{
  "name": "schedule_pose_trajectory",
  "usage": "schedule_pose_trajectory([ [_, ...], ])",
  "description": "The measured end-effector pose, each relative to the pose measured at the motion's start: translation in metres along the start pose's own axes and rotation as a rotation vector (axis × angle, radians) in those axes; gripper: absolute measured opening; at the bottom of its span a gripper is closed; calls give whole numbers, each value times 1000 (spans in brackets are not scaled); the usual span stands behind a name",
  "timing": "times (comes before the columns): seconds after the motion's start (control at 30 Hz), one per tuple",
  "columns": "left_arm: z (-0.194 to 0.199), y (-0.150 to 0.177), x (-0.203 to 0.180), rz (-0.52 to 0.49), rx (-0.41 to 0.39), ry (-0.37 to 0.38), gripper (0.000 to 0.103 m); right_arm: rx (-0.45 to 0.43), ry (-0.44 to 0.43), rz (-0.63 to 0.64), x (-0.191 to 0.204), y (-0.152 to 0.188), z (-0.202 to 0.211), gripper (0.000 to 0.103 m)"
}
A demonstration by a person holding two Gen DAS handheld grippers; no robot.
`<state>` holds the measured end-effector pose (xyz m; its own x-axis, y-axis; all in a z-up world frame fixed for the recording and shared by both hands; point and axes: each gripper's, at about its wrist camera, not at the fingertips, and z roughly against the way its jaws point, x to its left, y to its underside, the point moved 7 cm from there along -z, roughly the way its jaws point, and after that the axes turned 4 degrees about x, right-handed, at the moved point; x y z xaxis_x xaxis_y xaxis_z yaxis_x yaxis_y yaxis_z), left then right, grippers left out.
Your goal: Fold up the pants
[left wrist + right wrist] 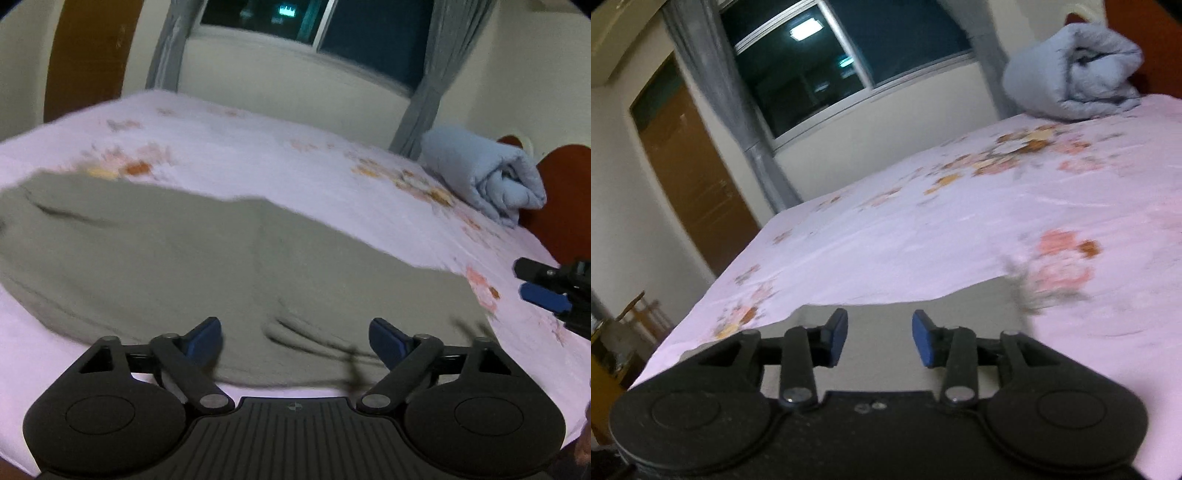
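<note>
Grey-green pants [207, 258] lie spread flat on the pink flowered bed sheet [258, 155]. My left gripper [295, 338] hovers over their near edge, jaws wide apart with nothing between the blue pads [207, 334]. A dark drawstring [332, 347] trails beside the right pad. In the right wrist view, my right gripper [880, 338] sits over a corner of the pants [923, 299], jaws partly apart, no cloth pinched between them. The right gripper [546, 288] also shows at the left wrist view's right edge, above the sheet.
A rolled pale blue blanket [484, 173] rests at the far right of the bed against a red-brown headboard [561, 199]. Behind the bed are a window with grey curtains [834, 70] and a brown door [690, 166]. Wooden furniture [631, 317] stands low left.
</note>
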<state>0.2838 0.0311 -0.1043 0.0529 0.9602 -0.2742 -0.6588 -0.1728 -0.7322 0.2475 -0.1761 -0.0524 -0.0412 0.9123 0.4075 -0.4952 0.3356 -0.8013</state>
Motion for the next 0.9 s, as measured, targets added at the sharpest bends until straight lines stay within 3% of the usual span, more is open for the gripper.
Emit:
schedule_pose_trajectory([
  [0.13,-16,12,-11,46,30,-21,82,1,37,-24,-30,8,8,34],
  [0.23,-20,12,-9,91,34,-5,71,1,52,-48,-48,14,12,35],
  [0.43,-35,9,-3,258,36,42,68,29,39,-73,-65,31,15,37],
  [0.47,-38,10,-1,285,40,44,51,33,37,-81,-67,33,14,37],
  [0.5,-42,10,3,307,49,40,26,36,35,-87,-68,34,14,38],
  [0.6,-45,11,9,350,47,71,22,38,24,-96,-71,34,14,44],
  [0.7,-23,7,2,294,-33,90,22,25,18,-102,-73,31,16,46],
  [0.8,-38,26,12,323,49,39,22,20,14,-119,-77,31,16,46],
  [0.9,-45,34,13,307,45,38,22,38,-38,-202,-81,27,9,47],
])
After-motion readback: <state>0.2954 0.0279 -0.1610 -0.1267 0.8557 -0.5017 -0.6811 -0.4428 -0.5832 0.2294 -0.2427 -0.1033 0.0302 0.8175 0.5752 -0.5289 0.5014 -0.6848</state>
